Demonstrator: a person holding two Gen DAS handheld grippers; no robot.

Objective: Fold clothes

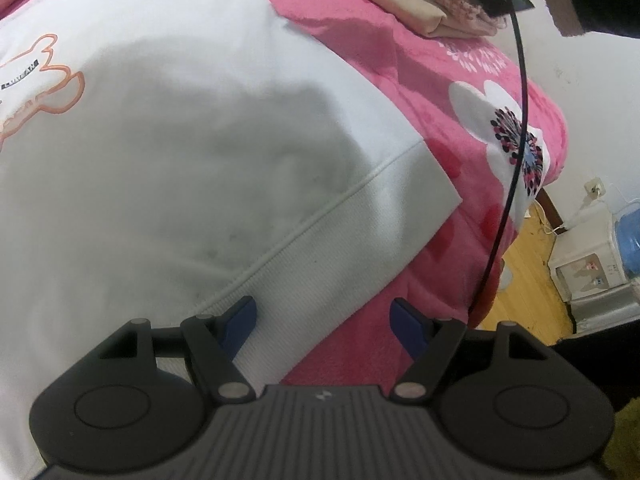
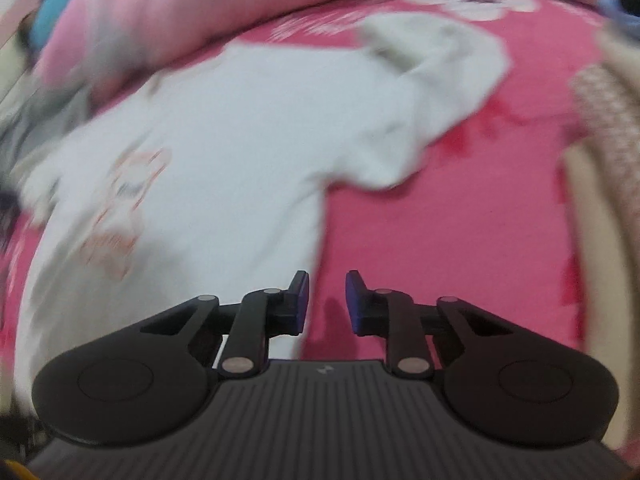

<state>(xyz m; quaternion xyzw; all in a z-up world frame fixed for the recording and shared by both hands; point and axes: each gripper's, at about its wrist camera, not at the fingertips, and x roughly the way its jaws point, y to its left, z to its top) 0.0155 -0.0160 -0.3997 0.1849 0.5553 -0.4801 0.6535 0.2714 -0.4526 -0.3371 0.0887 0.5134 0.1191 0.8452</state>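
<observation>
Ribbed white hem [image 1: 320, 256] lies nearest, right under the left tongs [image 1: 322, 320], whose jaws stand wide with nothing between them, one blue pad over the hem and the other over the pink bedspread [image 1: 420, 92]. That hem belongs to one white sweatshirt [image 2: 224, 136] spread front-up on the bed, its orange outline print [image 1: 44, 80] showing and one sleeve [image 2: 432, 68] crumpled toward the far side. The right tongs [image 2: 327, 300] hang above the bedspread just beside the sweatshirt's edge, jaws narrow with only a small gap, gripping nothing; the right wrist view is smeared, so fine detail there is lost. By my reading, folding of this garment has not begun: the step in hand is getting both tongs onto it. Next, each tongs needs a pinch on fabric, the left on the hem corner, the right perhaps on the side seam or sleeve. Counted: one sweatshirt, two tongs, one stack of folded beige and checked clothes [image 1: 432, 8] at the far side.
</observation>
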